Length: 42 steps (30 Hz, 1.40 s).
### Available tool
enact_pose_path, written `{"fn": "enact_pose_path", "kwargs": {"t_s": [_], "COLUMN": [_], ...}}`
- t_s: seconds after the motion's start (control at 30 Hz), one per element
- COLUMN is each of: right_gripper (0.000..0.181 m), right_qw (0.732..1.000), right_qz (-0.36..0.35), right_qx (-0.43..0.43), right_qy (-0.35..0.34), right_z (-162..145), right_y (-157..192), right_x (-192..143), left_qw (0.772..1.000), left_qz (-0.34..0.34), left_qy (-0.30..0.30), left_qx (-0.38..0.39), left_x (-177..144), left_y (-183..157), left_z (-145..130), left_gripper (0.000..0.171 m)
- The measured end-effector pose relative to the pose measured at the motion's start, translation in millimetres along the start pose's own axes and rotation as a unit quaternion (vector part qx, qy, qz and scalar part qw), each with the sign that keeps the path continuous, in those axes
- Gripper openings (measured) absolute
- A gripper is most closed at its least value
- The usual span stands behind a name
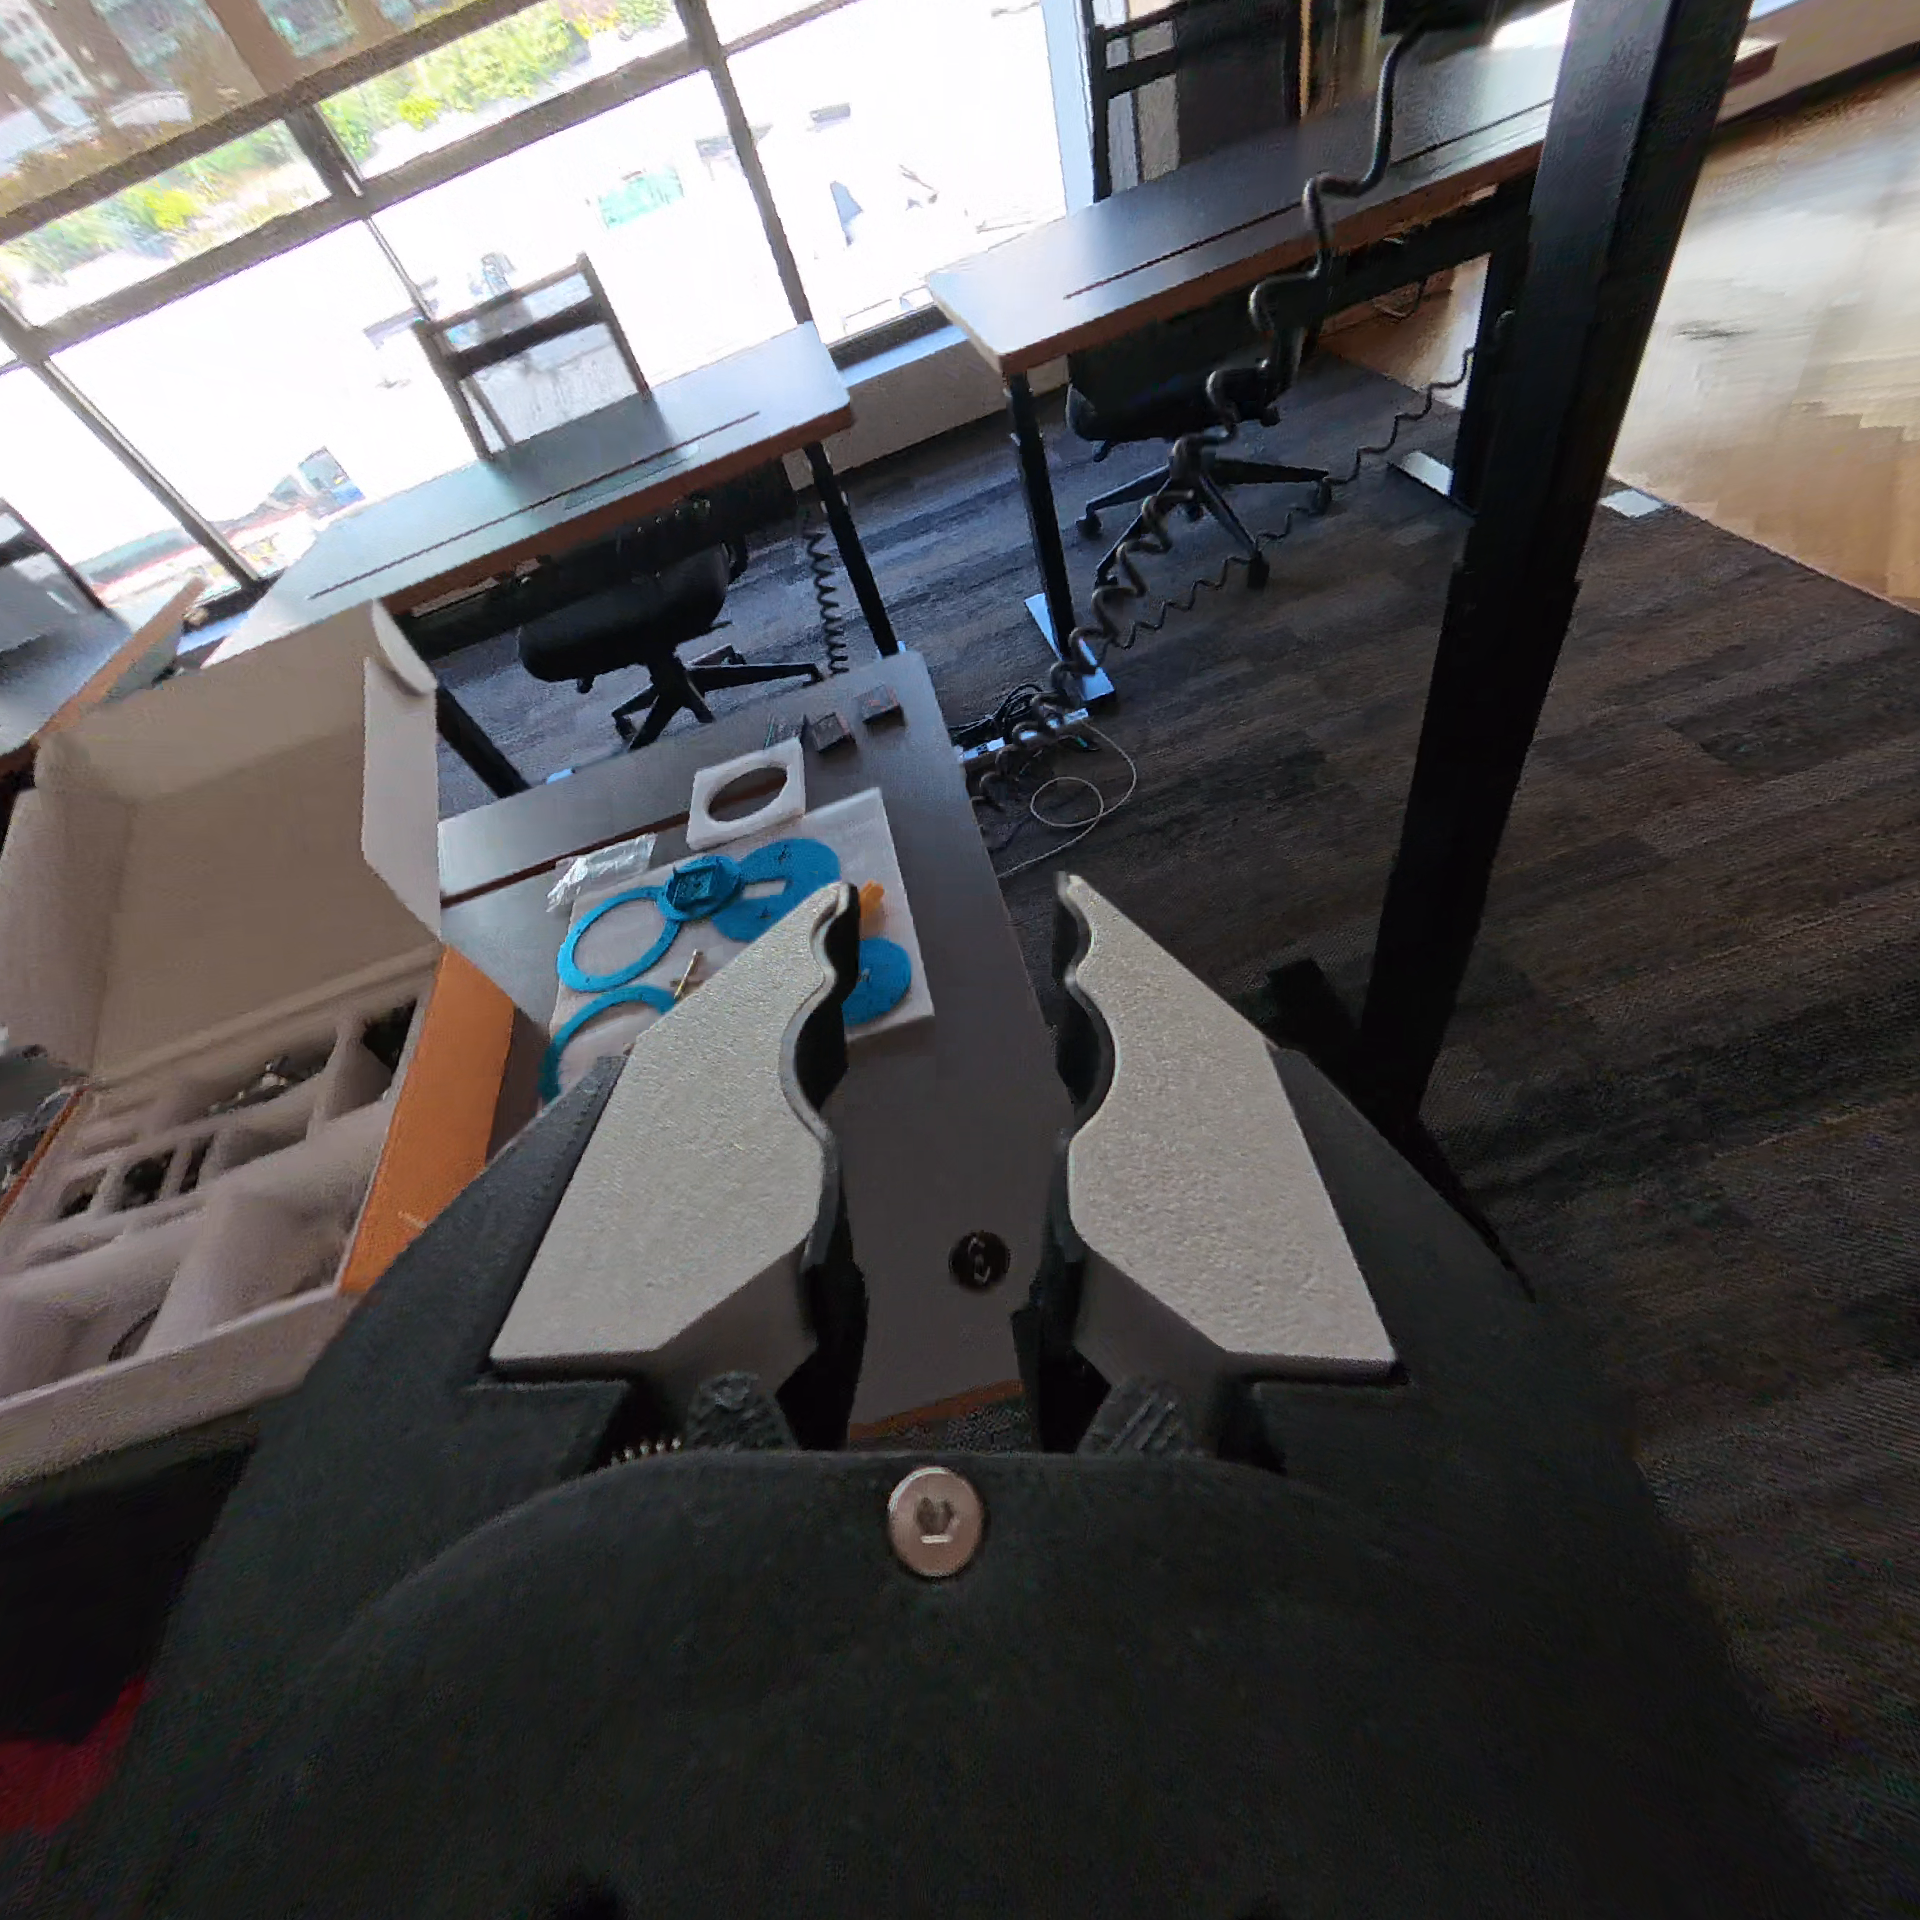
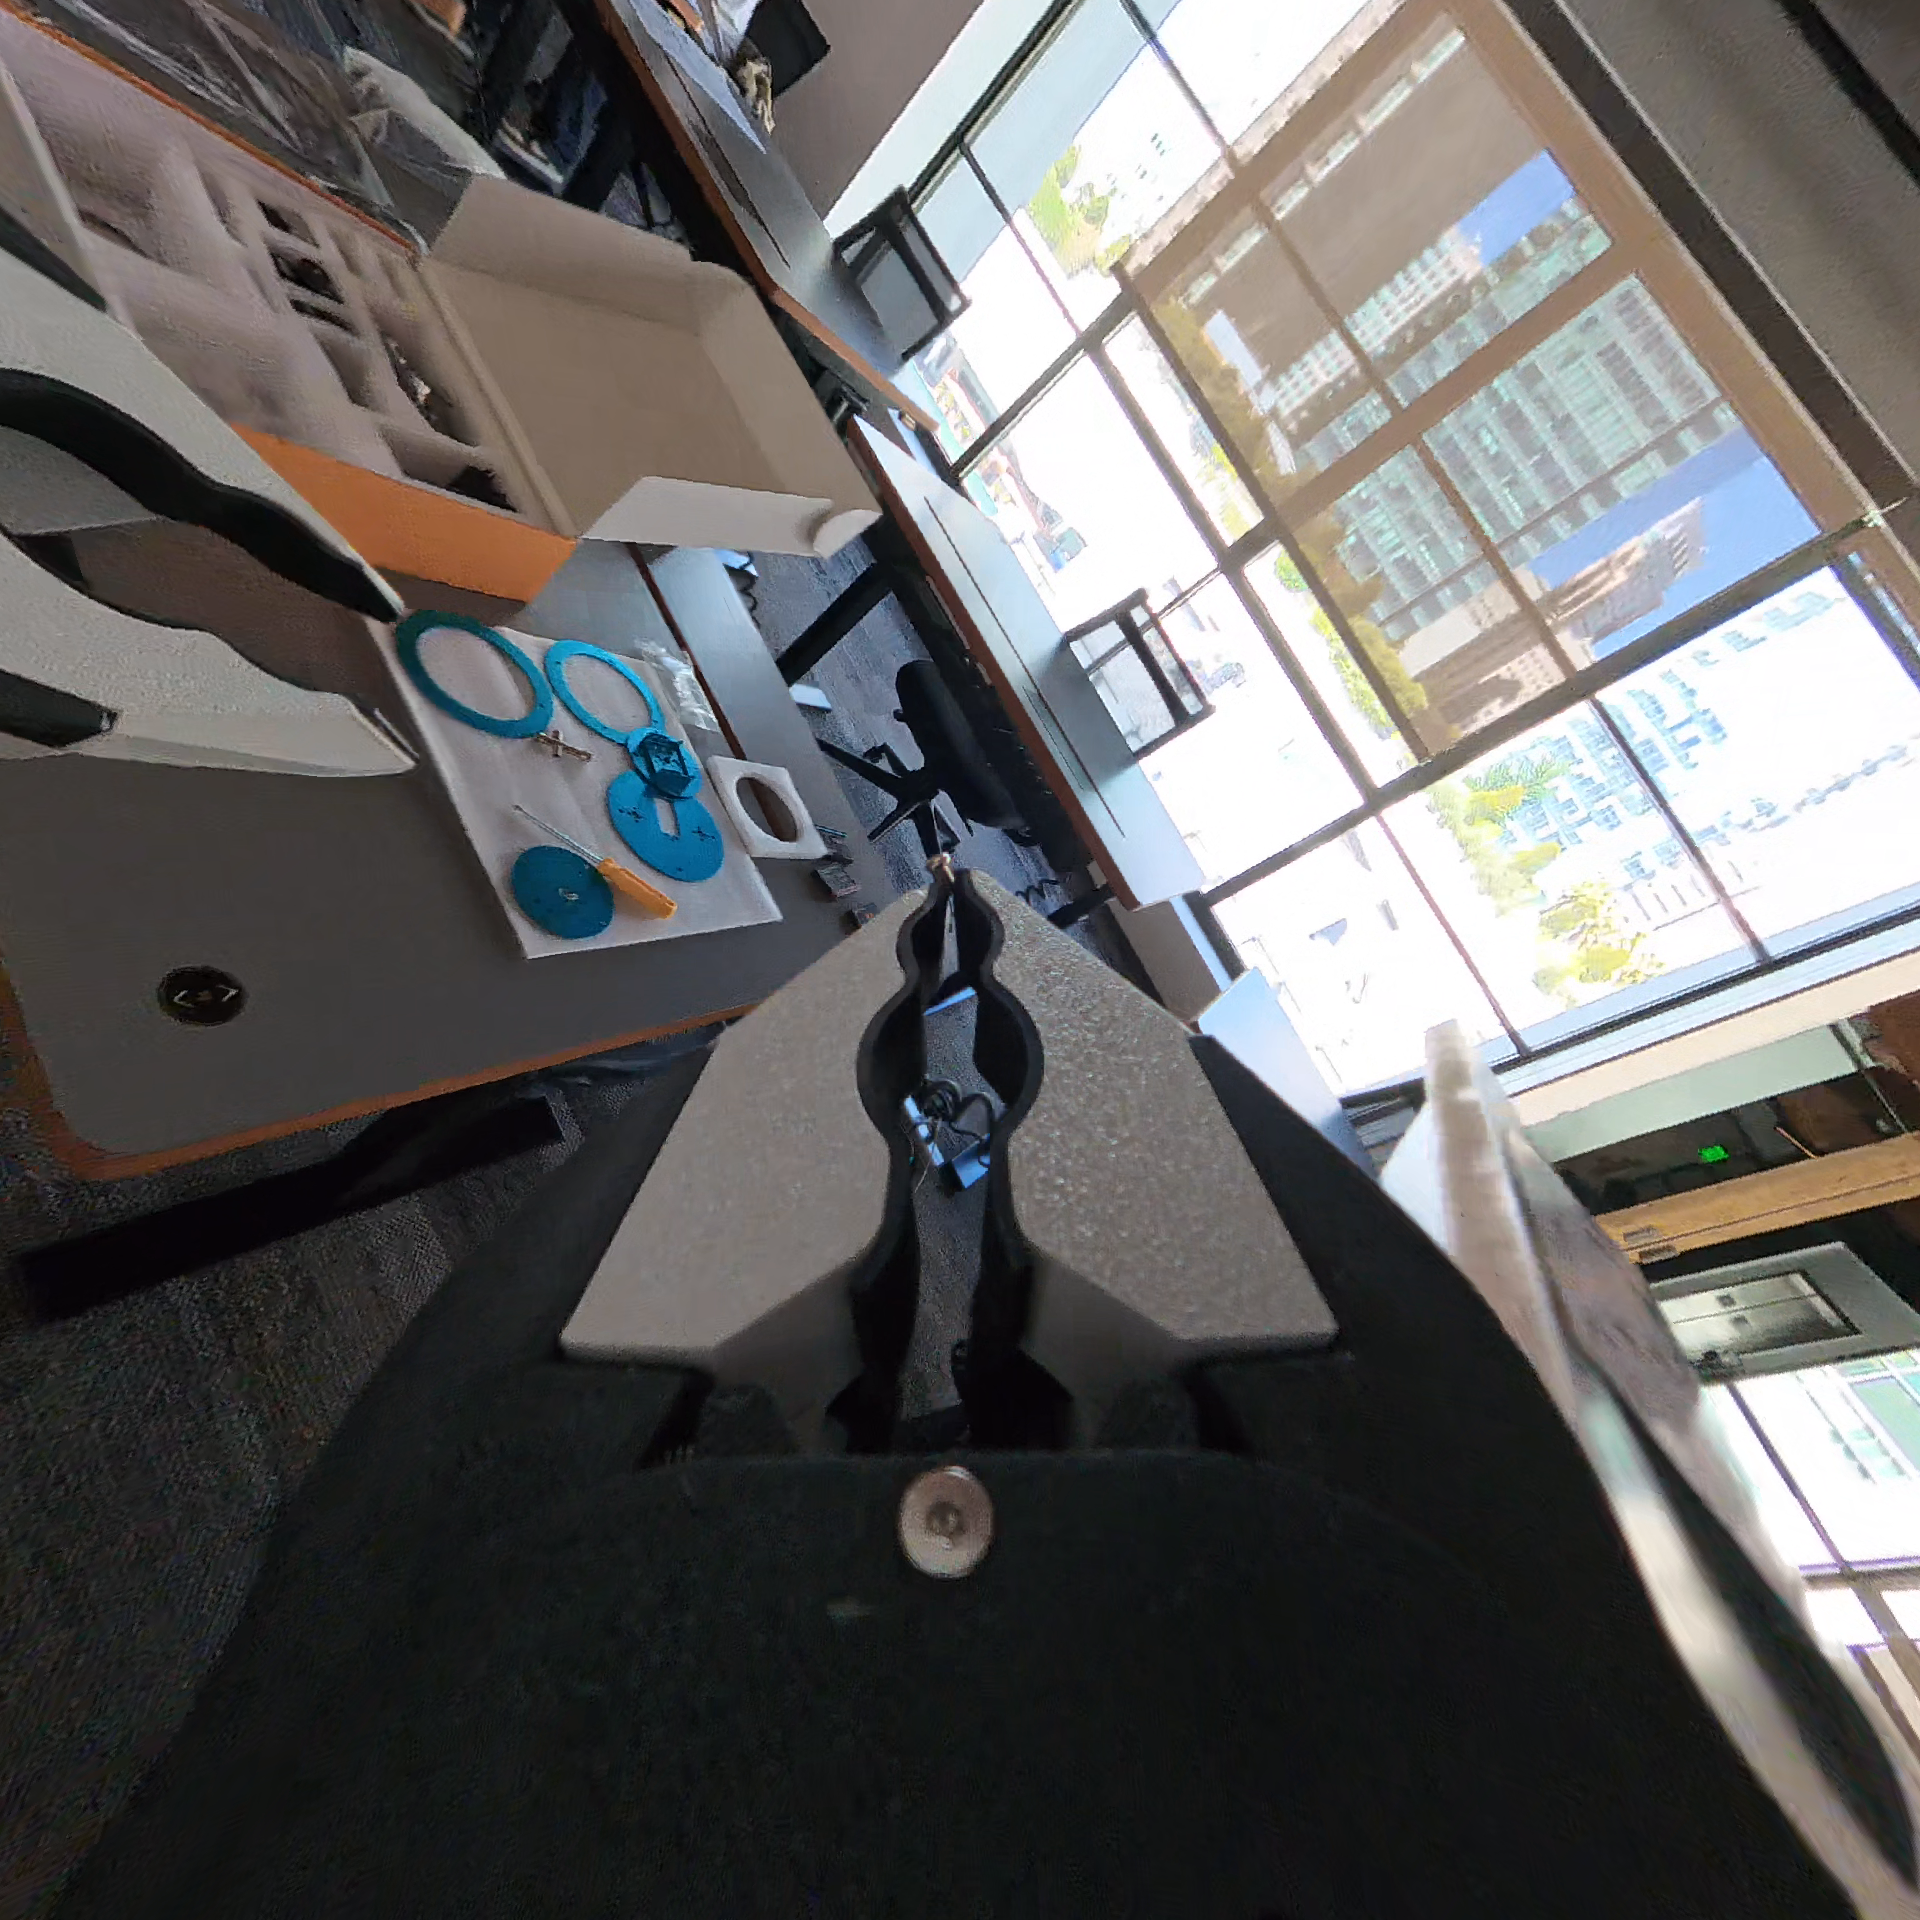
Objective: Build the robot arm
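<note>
My left gripper is open and empty, held above the near end of a dark table. Just beyond its fingertips lies a white mat with blue rings, blue discs, a blue square part and an orange-handled screwdriver. My right gripper is shut, pinching a small brass-coloured piece at its tips, off the table's edge over the carpet. The right wrist view is rolled sideways and shows the mat, rings, discs, screwdriver and the left gripper.
An open white box with foam compartments stands left of the mat. A white foam square with a round hole lies at the mat's far end. A black post rises to the right. Desks and office chairs stand by the windows. A white panel is close beside the right gripper. Tip to tip, the grippers are about 15 centimetres apart.
</note>
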State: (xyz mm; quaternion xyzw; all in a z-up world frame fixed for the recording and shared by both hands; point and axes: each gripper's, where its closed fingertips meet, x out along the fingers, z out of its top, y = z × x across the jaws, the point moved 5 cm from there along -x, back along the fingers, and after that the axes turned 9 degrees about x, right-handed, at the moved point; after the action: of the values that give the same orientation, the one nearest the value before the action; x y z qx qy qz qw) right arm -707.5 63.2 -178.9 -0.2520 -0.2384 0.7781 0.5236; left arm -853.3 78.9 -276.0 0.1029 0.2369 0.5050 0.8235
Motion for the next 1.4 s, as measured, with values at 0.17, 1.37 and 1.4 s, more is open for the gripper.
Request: {"fn": "enact_pose_path", "kwargs": {"t_s": [0.17,1.37,1.4], "right_gripper": [0.001,0.0,0.0], "right_qw": [0.998,0.865,0.865], "right_qz": [0.055,0.269,0.266], "right_qx": [0.03,0.394,0.393], "right_qy": [-0.008,-0.157,-0.16], "right_z": [-42.5,-195.3,-192.5], "right_y": [121.9,185.0,182.4], "right_x": [-15.9,263.8,266.0], "left_qw": [0.999,0.969,0.968], "left_qz": [-0.003,-0.113,-0.108], "left_qy": [0.007,-0.073,-0.062], "left_qx": [-0.042,-0.209,-0.217], "left_x": [-62.4,17.3,17.6], "left_y": [-35.8,62.8,66.9], "left_z": [-109.0,-237.1,-238.3], "left_gripper": [0.036,0.026,0.027]}}
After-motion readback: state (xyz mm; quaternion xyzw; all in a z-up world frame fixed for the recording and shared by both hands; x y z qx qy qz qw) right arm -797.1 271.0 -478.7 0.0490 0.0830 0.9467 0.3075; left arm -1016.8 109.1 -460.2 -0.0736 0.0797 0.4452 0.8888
